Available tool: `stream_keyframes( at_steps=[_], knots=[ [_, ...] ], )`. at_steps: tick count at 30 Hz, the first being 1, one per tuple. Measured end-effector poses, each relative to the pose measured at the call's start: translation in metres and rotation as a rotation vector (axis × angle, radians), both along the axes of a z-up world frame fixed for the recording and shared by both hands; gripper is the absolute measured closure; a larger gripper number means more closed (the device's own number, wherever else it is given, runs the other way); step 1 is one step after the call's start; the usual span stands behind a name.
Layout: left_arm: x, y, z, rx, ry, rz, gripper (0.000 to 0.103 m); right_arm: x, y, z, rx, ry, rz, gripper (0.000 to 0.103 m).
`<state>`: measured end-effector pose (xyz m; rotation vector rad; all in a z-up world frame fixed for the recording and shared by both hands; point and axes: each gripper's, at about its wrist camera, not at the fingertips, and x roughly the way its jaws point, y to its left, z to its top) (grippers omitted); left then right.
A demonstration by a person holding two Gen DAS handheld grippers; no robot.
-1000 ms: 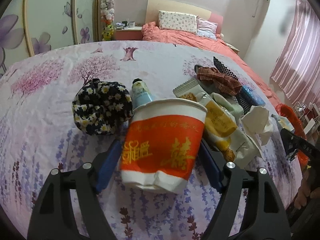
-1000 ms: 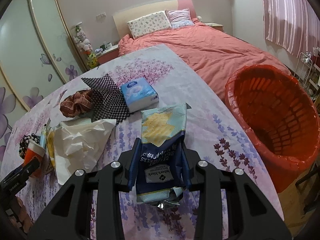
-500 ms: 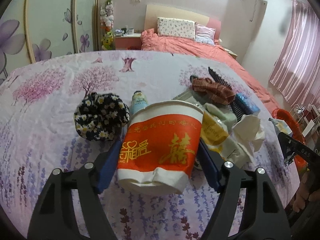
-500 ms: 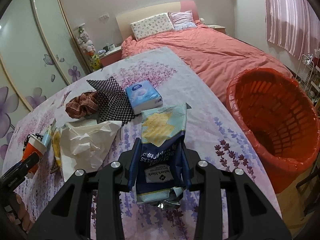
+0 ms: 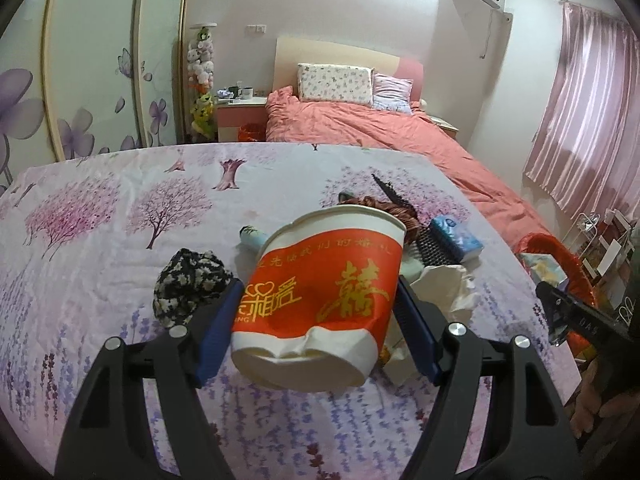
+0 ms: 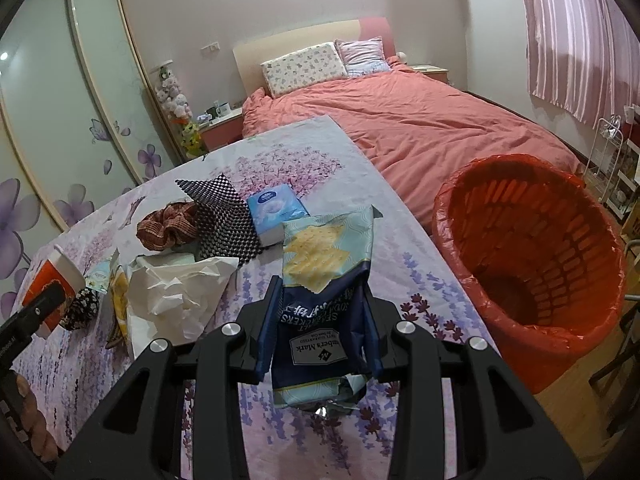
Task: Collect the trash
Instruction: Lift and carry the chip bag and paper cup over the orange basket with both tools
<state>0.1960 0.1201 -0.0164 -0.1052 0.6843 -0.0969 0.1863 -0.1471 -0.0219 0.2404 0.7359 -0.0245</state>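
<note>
My left gripper [image 5: 320,300] is shut on a red and white paper cup [image 5: 324,292], dented at its base, held above the table. The cup also shows at the far left of the right wrist view [image 6: 50,284]. My right gripper [image 6: 320,312] is shut on a blue cracker wrapper [image 6: 326,280] and holds it above the table's right side. The red-lined trash basket [image 6: 532,264] stands on the floor right of the table; its rim shows in the left wrist view [image 5: 560,252]. Crumpled white paper [image 6: 180,296] and a yellow snack wrapper [image 6: 118,304] lie on the table.
On the flowered tablecloth [image 5: 100,216] lie a black floral scrunchie [image 5: 188,284], a small tube [image 5: 252,236], a brown scrunchie [image 6: 168,228], a black mesh mat [image 6: 224,216] and a blue tissue pack [image 6: 276,212]. A bed [image 6: 420,120] stands behind the table.
My left gripper has lifted the cup higher off the table and tilted up. My right gripper has risen a little with the wrapper, towards the basket side.
</note>
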Motion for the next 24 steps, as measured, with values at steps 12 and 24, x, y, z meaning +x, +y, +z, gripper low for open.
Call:
stream_keyframes(
  at_steps=[12,24],
  knots=[
    [0.002,-0.029,0.037,-0.022,-0.094,-0.069,0.031,-0.002,-0.013,0.011,-0.005,-0.048,-0.020,0.067],
    [0.015,-0.116,0.049,-0.063,-0.118,-0.257,0.031,-0.008,-0.054,0.025,0.021,-0.103,-0.082,0.067]
  ],
)
